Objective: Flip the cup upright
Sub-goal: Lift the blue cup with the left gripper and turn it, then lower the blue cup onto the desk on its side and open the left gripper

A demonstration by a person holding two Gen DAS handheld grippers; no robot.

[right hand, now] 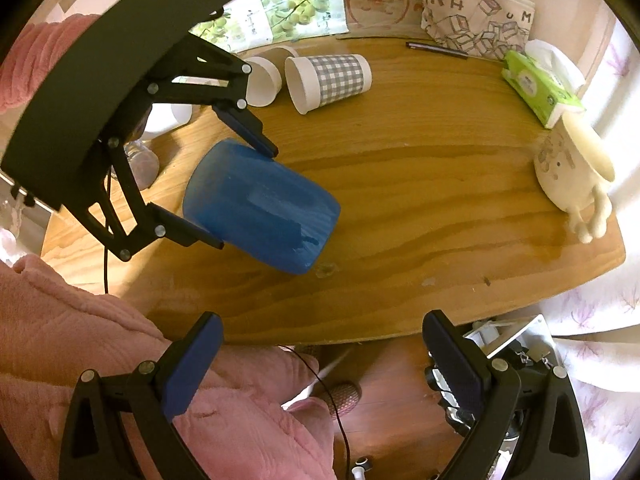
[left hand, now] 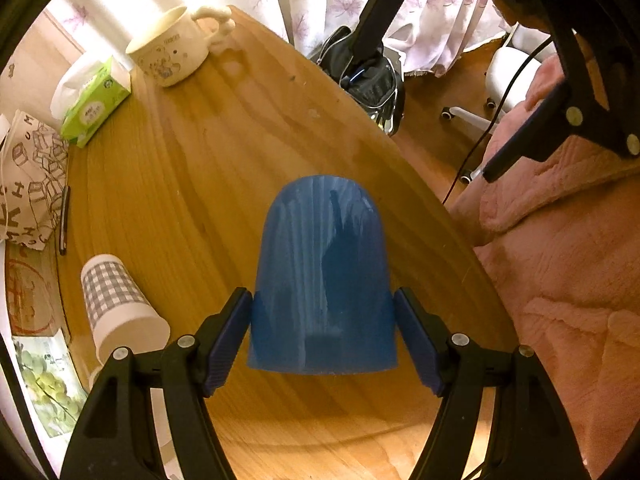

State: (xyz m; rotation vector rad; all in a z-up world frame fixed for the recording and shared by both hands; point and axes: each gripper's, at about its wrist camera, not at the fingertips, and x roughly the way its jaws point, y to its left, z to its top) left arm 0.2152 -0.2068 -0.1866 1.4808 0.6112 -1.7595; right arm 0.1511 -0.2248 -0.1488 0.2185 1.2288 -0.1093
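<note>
A blue plastic cup (left hand: 322, 276) lies on its side on the wooden table (left hand: 240, 140), base pointing away from my left gripper. My left gripper (left hand: 323, 340) is open, one finger on each side of the cup's mouth end, with small gaps to the cup wall. In the right wrist view the same cup (right hand: 260, 204) lies left of centre with the left gripper (right hand: 246, 196) straddling its mouth end. My right gripper (right hand: 320, 364) is open and empty, off the table's near edge.
A grey-checked paper cup (left hand: 120, 308) lies on its side at the left, with another white cup (right hand: 262, 80) behind it. A cream mug (left hand: 172, 50) and a green tissue box (left hand: 96, 104) stand at the far end. A printed bag (right hand: 476, 20) and a pen (right hand: 436, 48) lie by the wall.
</note>
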